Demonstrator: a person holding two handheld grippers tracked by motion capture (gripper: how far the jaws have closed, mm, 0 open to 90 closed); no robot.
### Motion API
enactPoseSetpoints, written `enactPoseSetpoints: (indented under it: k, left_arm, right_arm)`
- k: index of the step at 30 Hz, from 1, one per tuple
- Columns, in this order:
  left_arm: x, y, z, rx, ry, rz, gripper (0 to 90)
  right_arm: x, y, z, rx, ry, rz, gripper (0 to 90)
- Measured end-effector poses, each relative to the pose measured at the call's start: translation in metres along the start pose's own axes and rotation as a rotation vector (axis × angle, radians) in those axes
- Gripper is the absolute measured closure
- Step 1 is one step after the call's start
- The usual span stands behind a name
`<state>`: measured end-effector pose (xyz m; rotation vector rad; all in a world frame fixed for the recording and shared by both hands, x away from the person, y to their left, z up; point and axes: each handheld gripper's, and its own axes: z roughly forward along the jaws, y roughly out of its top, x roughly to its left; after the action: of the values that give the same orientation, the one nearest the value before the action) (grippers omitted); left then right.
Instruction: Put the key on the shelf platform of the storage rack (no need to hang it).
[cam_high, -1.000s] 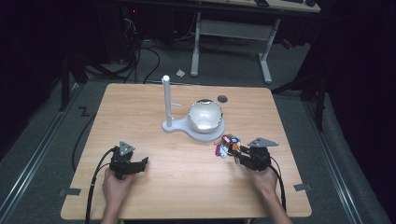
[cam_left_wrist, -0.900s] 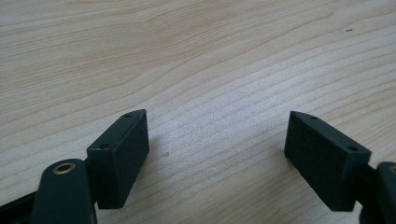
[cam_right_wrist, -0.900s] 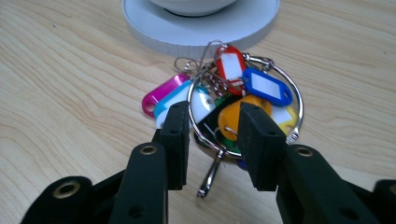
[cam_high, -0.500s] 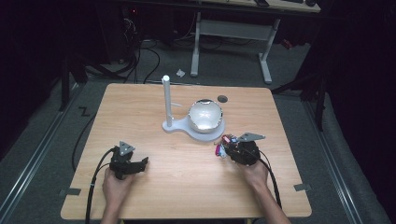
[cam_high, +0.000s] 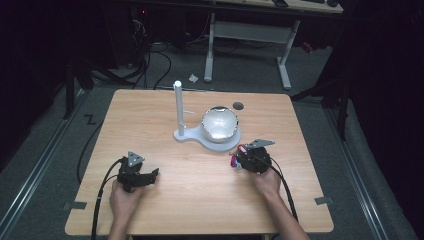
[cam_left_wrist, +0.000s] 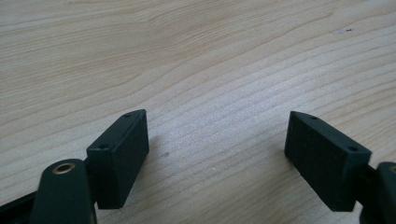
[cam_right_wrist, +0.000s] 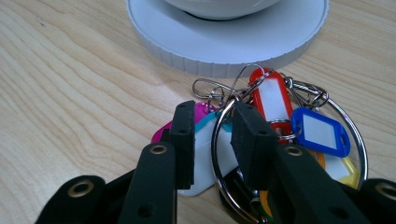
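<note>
Key tags (cam_right_wrist: 275, 135) on a big metal ring (cam_right_wrist: 289, 154) lie on the tabletop (cam_high: 200, 200) toward its right edge, just in front of the white round base (cam_right_wrist: 224, 46) that carries the shiny bowl (cam_high: 219, 124) and, at its left end, the upright white post (cam_high: 177, 107). Seen from the right gripper view, a red tag (cam_right_wrist: 268, 100) and a blue tag (cam_right_wrist: 322, 133) fan out to the right, a white tag (cam_right_wrist: 210, 163) with a pink one (cam_right_wrist: 161, 133) under it lies to the left, and the bunch almost touches the base's ribbed rim. The right gripper (cam_right_wrist: 212, 140) stands over the bunch with its jaws close together; they have just been closing, and the wire of the ring and part of the white tag sit between them. Whether the pads already press on the ring is hard to tell, since a narrow gap shows on either side of the wire. In the high view this gripper (cam_high: 250, 159) covers most of the tags.

The left gripper (cam_high: 145, 176) rests near the tabletop's front left corner, well apart from the tags, its jaws spread wide over bare wood
</note>
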<state>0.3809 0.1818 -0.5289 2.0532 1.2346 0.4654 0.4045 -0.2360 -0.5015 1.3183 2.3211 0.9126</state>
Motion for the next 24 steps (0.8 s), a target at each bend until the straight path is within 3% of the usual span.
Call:
enactPoseSetpoints:
  k: [14, 17, 24]
  left_arm:
    - [-0.0001, 0.0001, 0.0000, 0.001, -0.002, 0.002, 21.9]
    - [-0.0001, 0.0000, 0.0000, 0.001, -0.003, 0.002, 21.8]
    - [-0.0002, 0.0001, 0.0000, 0.001, -0.002, 0.002, 21.8]
  right_arm:
    - [-0.0046, -0.0020, 0.0079, 0.018, -0.013, 0.012, 79.4]
    - [-0.0025, -0.0017, 0.0076, 0.017, -0.018, -0.004, 85.7]
    - [0.0012, -0.0016, 0.0073, 0.020, -0.039, -0.045, 87.5]
